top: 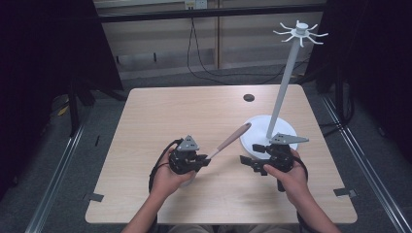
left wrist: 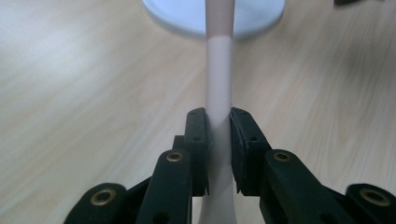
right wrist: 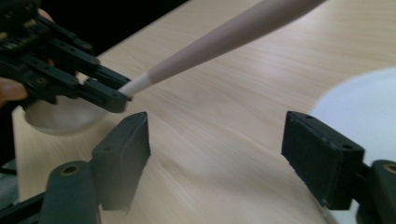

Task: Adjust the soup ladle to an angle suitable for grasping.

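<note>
Table (top: 194, 111): pale wood, with a small dark round hole (top: 248, 97) near its far edge.
Left gripper (top: 203, 160): held in the left hand (top: 170, 174) at the near middle of the table; jaws pressed tight on the white neck of a ladle (top: 232, 139).
Ladle: pinkish handle slants up and away to the right, its tip over the stand's base; the white bowl end sits under the left gripper, partly hidden.
Right gripper (top: 248, 162): held in the right hand (top: 286, 174), pointing left toward the left gripper; jaws spread wide, nothing between them, just above the tabletop.
Stand (top: 284, 82): white pole leaning slightly, ringed with hooks (top: 301, 33) at the top, rising from a round white base (top: 252, 131) on the right of the table, just behind the right gripper.
Gap: the two grippers are near each other but apart.
</note>
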`<state>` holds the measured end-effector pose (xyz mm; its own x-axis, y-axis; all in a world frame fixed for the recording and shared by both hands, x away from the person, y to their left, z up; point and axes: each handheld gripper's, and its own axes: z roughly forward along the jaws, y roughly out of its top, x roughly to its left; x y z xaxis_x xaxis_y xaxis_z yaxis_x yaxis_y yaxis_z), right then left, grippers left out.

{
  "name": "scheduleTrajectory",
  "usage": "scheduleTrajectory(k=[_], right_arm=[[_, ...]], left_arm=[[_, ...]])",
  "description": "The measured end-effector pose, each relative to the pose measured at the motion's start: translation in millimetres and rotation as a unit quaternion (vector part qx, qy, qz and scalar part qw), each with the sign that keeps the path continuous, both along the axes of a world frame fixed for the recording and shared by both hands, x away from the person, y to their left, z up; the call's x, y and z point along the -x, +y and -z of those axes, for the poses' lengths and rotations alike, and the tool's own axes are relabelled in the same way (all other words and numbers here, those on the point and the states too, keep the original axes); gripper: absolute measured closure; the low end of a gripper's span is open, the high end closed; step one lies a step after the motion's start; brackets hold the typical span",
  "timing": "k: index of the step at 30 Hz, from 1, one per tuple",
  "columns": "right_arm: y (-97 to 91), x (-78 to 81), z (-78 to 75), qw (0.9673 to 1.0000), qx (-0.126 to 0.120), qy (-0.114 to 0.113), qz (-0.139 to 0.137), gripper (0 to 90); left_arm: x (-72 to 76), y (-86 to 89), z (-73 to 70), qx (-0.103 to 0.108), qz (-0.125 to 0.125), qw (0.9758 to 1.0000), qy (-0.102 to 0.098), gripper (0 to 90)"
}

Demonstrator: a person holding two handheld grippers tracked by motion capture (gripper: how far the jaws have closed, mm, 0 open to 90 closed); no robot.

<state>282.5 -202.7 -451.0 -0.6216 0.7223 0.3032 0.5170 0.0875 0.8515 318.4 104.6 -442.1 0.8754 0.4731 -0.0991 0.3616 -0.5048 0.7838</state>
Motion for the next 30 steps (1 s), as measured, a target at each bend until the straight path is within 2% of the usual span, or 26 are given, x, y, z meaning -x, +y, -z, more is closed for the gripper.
scheduleTrajectory(k=[1,2,3,4,7,8,10,11,12,13,14,15,16,17,18,19,20,21,22,23,24,25,26,27,28,30], right_arm=[[9.8,-0.5,-3.2,0.9998,-0.019,-0.006,-0.002,26.1],[9.8,-0.5,-3.2,0.9998,-0.019,-0.006,-0.002,26.1],[18.5,-2.0,-5.4,0.9995,-0.031,-0.011,-0.002,27.3],[18.5,-2.0,-5.4,0.9995,-0.031,-0.011,-0.002,27.3],[30.8,-6.0,-6.6,0.9980,-0.062,-0.009,0.004,30.0],[34.3,-7.7,-6.8,0.9970,-0.076,-0.009,0.008,35.9],[37.6,-9.6,-8.1,0.9948,-0.101,-0.016,0.008,40.9],[41.4,-11.8,-11.0,0.9933,-0.113,-0.018,0.013,49.4],[41.4,-11.8,-11.0,0.9933,-0.113,-0.018,0.013,49.4],[42.5,-12.5,-12.8,0.9927,-0.118,-0.019,0.011,59.2],[42.4,-11.4,-15.2,0.9932,-0.110,-0.024,0.027,64.1],[41.9,-12.2,-18.7,0.9890,-0.146,-0.009,0.023,70.3],[41.9,-12.2,-18.7,0.9890,-0.146,-0.009,0.023,70.3],[42.3,-11.8,-24.5,0.9853,-0.170,-0.003,0.008,76.9],[42.3,-11.8,-24.5,0.9853,-0.170,-0.003,0.008,76.9],[45.0,-11.3,-32.9,0.9874,-0.157,-0.021,-0.006,77.6],[45.0,-11.3,-32.9,0.9874,-0.157,-0.021,-0.006,77.6],[45.0,-12.1,-42.1,0.9889,-0.142,-0.039,-0.016,77.7],[45.0,-12.1,-42.1,0.9889,-0.142,-0.039,-0.016,77.7],[40.7,-14.9,-50.2,0.9898,-0.132,-0.052,-0.014,77.7],[40.7,-14.9,-50.2,0.9898,-0.132,-0.052,-0.014,77.7],[35.1,-17.3,-58.0,0.9904,-0.122,-0.064,-0.009,77.8],[35.1,-17.3,-58.0,0.9904,-0.122,-0.064,-0.009,77.8],[30.7,-18.8,-66.4,0.9913,-0.105,-0.079,-0.007,77.8],[30.7,-18.8,-66.4,0.9913,-0.105,-0.079,-0.007,77.8],[26.6,-20.7,-75.4,0.9918,-0.086,-0.094,-0.003,77.7]], left_arm=[[0.6,0.1,-1.0,0.014,-0.006,0.9999,0.001,78.4],[1.7,-0.3,-1.4,0.029,-0.010,0.9995,-0.002,78.4],[4.2,-2.7,-2.3,0.050,-0.008,0.9987,-0.006,78.4],[4.2,-2.7,-2.3,0.050,-0.008,0.9987,-0.006,78.4],[9.3,-8.7,-3.3,0.078,-0.009,0.9968,-0.016,78.4],[10.0,-10.2,-3.1,0.085,-0.005,0.9963,-0.014,78.3],[13.5,-15.5,-2.9,0.089,0.000,0.9959,-0.021,78.3],[15.8,-18.6,-2.5,0.092,0.008,0.9955,-0.023,78.3],[15.8,-18.6,-2.5,0.092,0.008,0.9955,-0.023,78.3],[17.0,-19.9,-2.7,0.095,0.006,0.9951,-0.025,78.3],[17.3,-20.3,-2.9,0.101,0.004,0.9945,-0.027,78.3],[16.9,-20.7,-3.0,0.107,0.004,0.9939,-0.025,78.1],[16.2,-20.8,-2.0,0.117,0.008,0.9928,-0.025,78.1],[14.9,-20.1,-0.4,0.133,0.007,0.9909,-0.019,76.8],[14.9,-20.1,-0.4,0.133,0.007,0.9909,-0.019,75.9],[14.9,-19.7,-0.5,0.144,0.006,0.9894,-0.021,74.6],[14.9,-19.7,-0.5,0.144,0.006,0.9894,-0.021,69.7],[14.5,-17.7,-0.9,0.147,-0.004,0.9889,-0.021,62.6],[14.5,-17.7,-0.9,0.147,-0.004,0.9889,-0.021,54.5],[13.2,-13.1,-0.9,0.148,-0.012,0.9887,-0.020,49.6],[13.2,-13.1,-0.9,0.148,-0.012,0.9887,-0.020,46.8],[12.6,-8.5,-1.5,0.135,-0.022,0.9902,-0.027,42.3],[12.6,-8.5,-1.5,0.135,-0.022,0.9902,-0.027,37.4],[11.7,-4.4,-0.9,0.126,-0.034,0.9910,-0.029,33.6],[11.7,-4.4,-0.9,0.126,-0.034,0.9910,-0.029,30.4],[10.4,-0.9,1.4,0.111,-0.046,0.9923,-0.031,26.9]])
